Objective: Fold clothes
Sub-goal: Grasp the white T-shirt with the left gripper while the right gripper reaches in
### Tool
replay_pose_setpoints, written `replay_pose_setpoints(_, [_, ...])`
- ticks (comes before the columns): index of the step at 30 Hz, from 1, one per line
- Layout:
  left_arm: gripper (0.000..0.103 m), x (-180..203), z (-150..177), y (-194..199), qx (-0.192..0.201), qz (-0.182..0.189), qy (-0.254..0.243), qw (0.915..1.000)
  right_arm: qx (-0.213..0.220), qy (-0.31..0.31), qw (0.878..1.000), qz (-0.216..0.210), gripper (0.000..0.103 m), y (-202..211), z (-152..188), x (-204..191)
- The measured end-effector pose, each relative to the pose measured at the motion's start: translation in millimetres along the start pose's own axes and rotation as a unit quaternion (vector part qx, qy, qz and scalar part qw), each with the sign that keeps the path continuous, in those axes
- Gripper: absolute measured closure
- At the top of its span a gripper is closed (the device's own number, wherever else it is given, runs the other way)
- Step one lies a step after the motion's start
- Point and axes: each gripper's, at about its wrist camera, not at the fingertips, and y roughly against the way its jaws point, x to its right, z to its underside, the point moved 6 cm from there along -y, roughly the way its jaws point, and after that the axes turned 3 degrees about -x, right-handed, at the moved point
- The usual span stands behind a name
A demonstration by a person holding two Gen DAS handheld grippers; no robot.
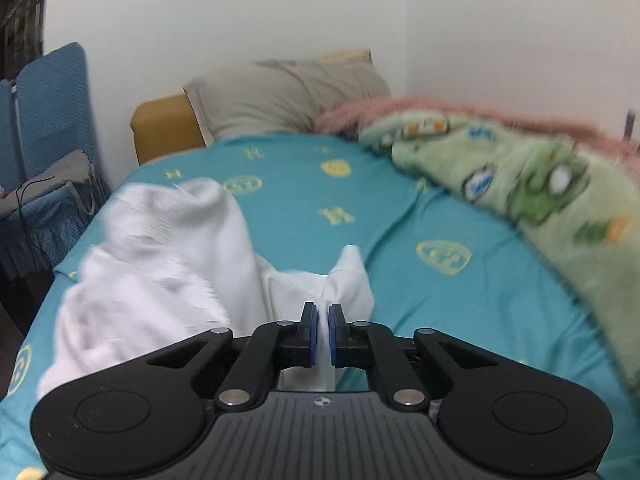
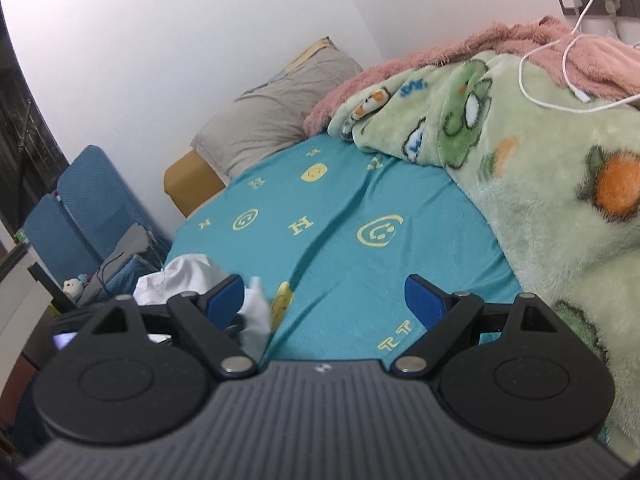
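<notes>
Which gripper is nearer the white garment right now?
Left. The left gripper has its jaws shut on a fold of the white garment. The right gripper is open over the teal sheet, garment at its left side.

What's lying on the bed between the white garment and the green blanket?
Nothing: in the left wrist view only bare teal sheet separates the white garment from the green blanket.
</notes>
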Motion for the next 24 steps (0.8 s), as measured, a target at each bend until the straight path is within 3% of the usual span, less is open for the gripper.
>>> replay_pose_setpoints(9, [0.098,-34,-18,144,0.090,0.035,0.061,0.9934,0.025,0.025,0.999,-0.012,0.014,23,-4,-13])
replay_pose_setpoints(12, [0.099,-63,-19,208,0.135,0.035,0.094,0.9857,0.014,0.040,0.999,-0.021,0.014,31,-1,-22])
replay_pose_setpoints(15, [0.099,-95,-14,252,0.163,0.030,0.115,0.9794,-0.014,0.053,0.997,-0.060,0.014,46,12,-40])
replay_pose_setpoints(21, [0.099,-144,21,264,0.148,0.027,0.173,0.9733,-0.102,0.100,0.979,-0.147,0.014,64,71,-96])
replay_pose_setpoints(24, [0.099,-159,34,254,0.140,0.029,0.186,0.9722,-0.151,0.148,0.964,-0.161,0.015,54,104,-124])
